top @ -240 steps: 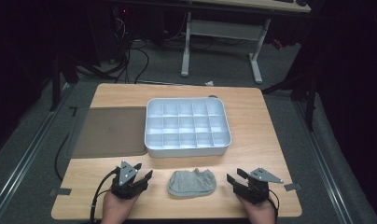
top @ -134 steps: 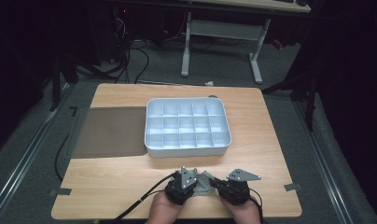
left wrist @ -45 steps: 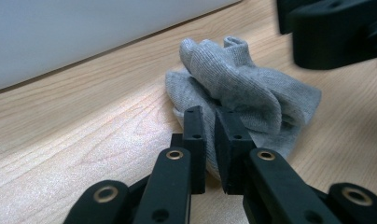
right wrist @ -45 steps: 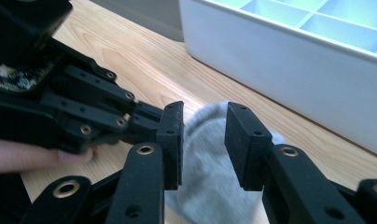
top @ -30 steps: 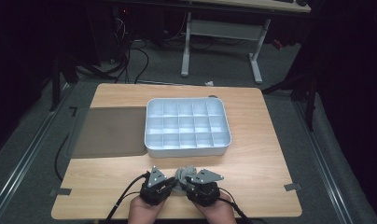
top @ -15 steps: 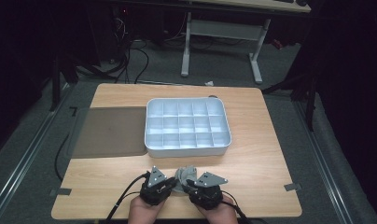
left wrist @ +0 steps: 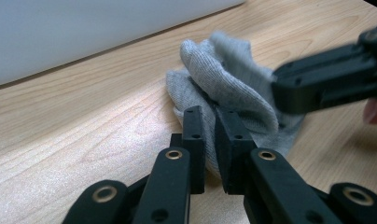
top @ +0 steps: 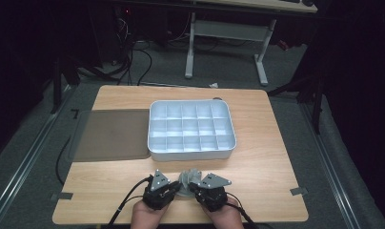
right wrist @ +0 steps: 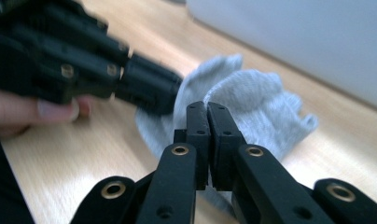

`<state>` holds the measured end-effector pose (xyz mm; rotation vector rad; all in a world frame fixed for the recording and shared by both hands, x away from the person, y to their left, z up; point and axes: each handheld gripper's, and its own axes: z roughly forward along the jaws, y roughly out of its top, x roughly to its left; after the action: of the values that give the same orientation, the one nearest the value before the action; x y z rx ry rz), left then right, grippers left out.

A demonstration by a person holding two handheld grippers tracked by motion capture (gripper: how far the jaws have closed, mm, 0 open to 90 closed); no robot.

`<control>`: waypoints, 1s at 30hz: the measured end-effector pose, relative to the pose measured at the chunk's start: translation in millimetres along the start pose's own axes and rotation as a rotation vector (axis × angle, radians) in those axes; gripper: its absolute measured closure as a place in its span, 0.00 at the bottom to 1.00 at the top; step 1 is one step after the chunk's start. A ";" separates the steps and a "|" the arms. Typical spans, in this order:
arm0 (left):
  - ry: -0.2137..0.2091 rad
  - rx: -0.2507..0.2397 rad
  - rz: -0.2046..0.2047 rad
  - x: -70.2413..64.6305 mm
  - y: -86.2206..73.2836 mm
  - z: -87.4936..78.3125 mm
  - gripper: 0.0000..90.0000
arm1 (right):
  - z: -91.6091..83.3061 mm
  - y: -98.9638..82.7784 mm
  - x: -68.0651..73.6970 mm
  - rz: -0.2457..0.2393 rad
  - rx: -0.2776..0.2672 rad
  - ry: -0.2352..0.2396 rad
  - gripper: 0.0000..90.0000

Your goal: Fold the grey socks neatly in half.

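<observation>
The bench (top: 271, 157) is a light wooden top with rounded corners. A white compartment tray (top: 191, 129) sits on it near the middle, toward the far edge. A flat dark mat (top: 112, 135) lies just beside the tray, reaching over the bench's left edge. A crumpled grey cloth (top: 187, 182) lies at the near edge, around its middle.

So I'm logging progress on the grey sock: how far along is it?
Early stage. Done: both grippers have reached the grey sock at the table's near edge. In hand: the left gripper pinches a fold of it, and the right gripper has just been closing on another. Left: the sock lies bunched, and the compartment tray beyond it holds nothing.
</observation>
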<state>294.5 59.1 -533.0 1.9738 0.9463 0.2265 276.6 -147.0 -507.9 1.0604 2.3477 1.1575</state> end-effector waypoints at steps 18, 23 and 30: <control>-0.027 0.014 -0.009 0.8 -0.7 -0.3 0.92 | 11.5 -0.8 14.0 -0.040 0.018 0.100 0.99; -0.020 0.018 -0.001 -0.8 -0.2 0.7 0.93 | 6.9 -1.1 18.6 -0.051 0.002 0.117 0.99; -0.051 0.053 -0.018 5.3 0.1 -5.4 0.92 | 15.2 -7.0 17.9 -0.047 0.035 0.122 0.99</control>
<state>295.5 66.3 -530.9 2.0090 0.9459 0.1411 269.7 -128.3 -522.0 0.9659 2.4808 1.1997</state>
